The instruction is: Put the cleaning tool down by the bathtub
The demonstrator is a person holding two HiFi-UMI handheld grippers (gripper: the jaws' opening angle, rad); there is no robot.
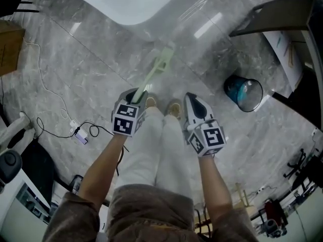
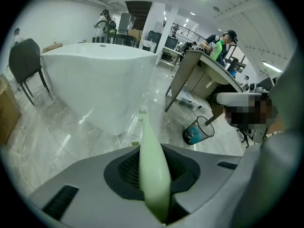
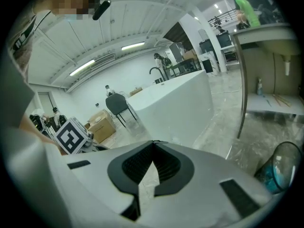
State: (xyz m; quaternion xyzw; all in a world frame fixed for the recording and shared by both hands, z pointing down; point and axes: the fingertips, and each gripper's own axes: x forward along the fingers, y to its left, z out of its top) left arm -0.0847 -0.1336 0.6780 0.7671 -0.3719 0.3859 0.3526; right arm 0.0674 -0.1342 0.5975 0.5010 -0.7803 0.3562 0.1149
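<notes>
Left tongs [image 1: 138, 95] clenched on the handle end of the brush [image 1: 157, 70]; right tongs [image 1: 191, 97] clenched on nothing, their tips meeting.

Hazards, as I judge them:
- I hold the brush only at its rear end, so the long free part acts as a lever. A small wrist turn could swing the head against the tub [image 1: 126, 4].
- The handle is smooth and tapers, so it may slide through the pads if I tip it more steeply.
- The floor [image 1: 86, 54] is hard and glossy. A release from above it would let the brush bounce or skid away from the tub, or onto my shoes just below.

The brush is pale green, slim and long, thick where I grip it and narrowing toward a small flat head. The left gripper view shows short pale bristles at the tip. It points from my left tongs toward the tub wall, the head near the tub's foot. Whether the head touches the floor I cannot tell.
</notes>
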